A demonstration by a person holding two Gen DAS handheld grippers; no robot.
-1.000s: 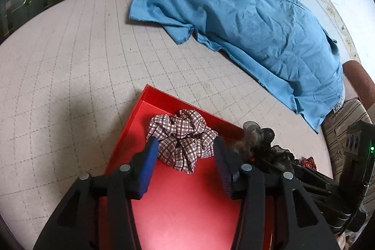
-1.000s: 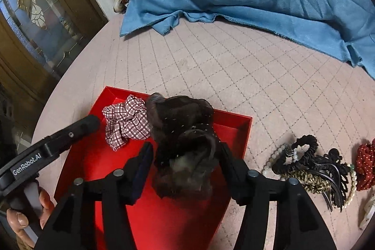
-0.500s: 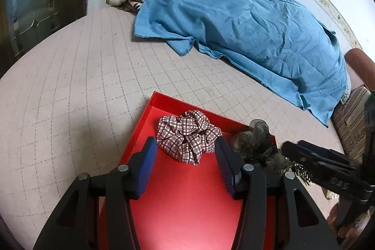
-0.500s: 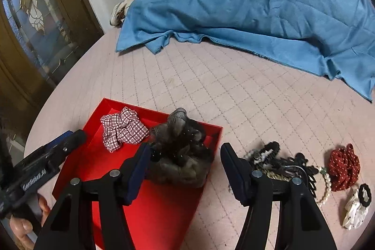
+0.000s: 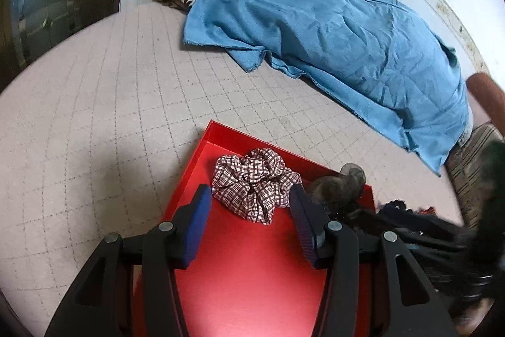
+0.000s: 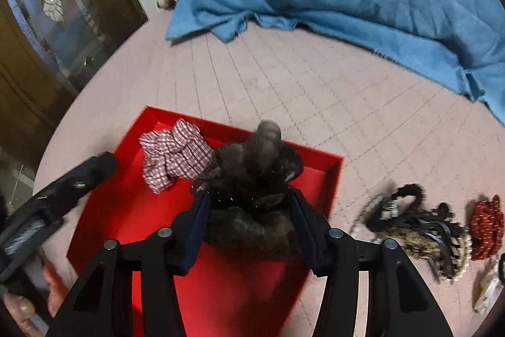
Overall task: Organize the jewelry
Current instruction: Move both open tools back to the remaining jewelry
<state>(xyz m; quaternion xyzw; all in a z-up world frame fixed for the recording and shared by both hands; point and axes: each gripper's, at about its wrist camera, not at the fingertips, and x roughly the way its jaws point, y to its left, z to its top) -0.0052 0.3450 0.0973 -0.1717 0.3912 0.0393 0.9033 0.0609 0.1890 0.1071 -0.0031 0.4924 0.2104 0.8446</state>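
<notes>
While both of my claws hang over the tray, the largest item in view is the pink quilted surface, which carries everything else. A blue cloth lies crumpled across its far side, well apart from the work area.

The red tray lies flat on the surface directly below both claws. It holds two items:

1. The plaid scrunchie rests on the tray floor near the far wall, towards the left corner.
2. The dark brown scrunchie stands just beside the plaid one, on its right, near the tray's far right corner.

My left gripper is at medium width and holds nothing. The plaid scrunchie lies just beyond its fingertips, clear of both pads.

My right gripper has the dark brown scrunchie between its jaws. The jaws are opening, but the fabric fills the gap and lies against both pads. I cannot tell whether the scrunchie's underside touches the tray floor.

Outside the tray, to its right on the surface, a tangled pile of black hair ties and bead strands is blurred. A red scrunchie lies just beside that pile, on its right.
</notes>
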